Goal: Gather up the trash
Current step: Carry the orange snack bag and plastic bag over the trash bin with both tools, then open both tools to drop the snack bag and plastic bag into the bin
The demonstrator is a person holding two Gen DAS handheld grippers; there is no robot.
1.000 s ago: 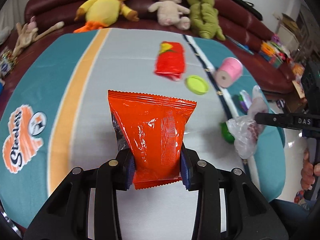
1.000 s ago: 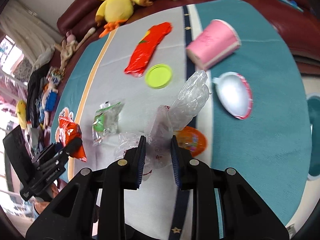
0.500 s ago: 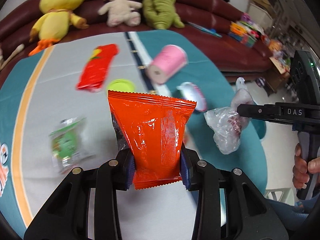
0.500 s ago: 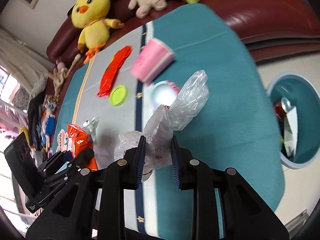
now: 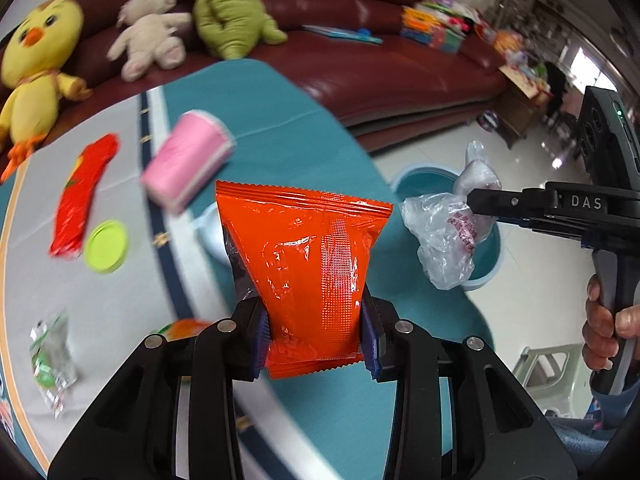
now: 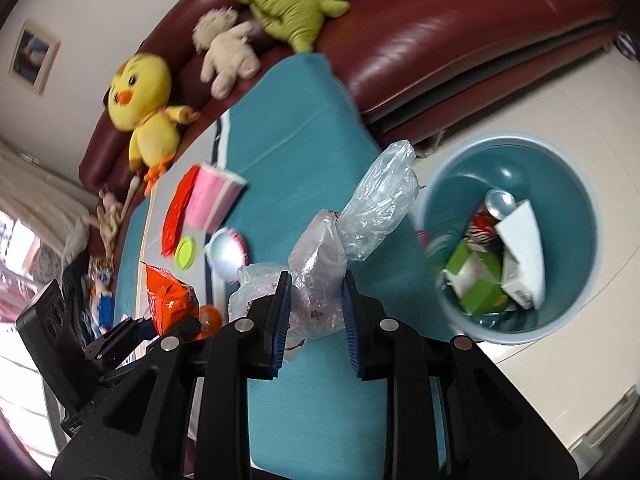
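Left gripper (image 5: 316, 336) clamped on the lower end of an orange snack bag (image 5: 308, 264), held upright above the teal tablecloth (image 5: 280, 132). Right gripper (image 6: 314, 308) closed on a crumpled clear plastic bag (image 6: 352, 224), loose end trailing toward 1 o'clock in the right wrist view. Same plastic bag (image 5: 444, 236) seen from the left wrist at 3 o'clock of the snack bag, pinched by the right gripper (image 5: 480, 204) and hanging over the rim of a teal bin (image 5: 486, 264) on the floor beside the table edge.

Inside the bin (image 6: 576, 184), viewed from the right wrist: a red can (image 6: 490, 216), a green-and-white carton (image 6: 476, 280) and white paper (image 6: 524, 240). Bin at 3 o'clock of the plastic bag in that view.

Lying on the cloth: a pink cup (image 5: 188, 160) on its side at 10 o'clock of the snack bag, a yellow-green lid (image 5: 107, 245) at 9 o'clock, a red wrapper (image 5: 82, 196) just beyond the lid, a green-and-clear wrapper (image 5: 50, 360) at 8 o'clock, blurred.

Behind the table, a maroon sofa (image 5: 380, 64) carrying a yellow chick plush (image 5: 34, 64), a beige plush (image 5: 150, 36) and a green plush (image 5: 230, 12).
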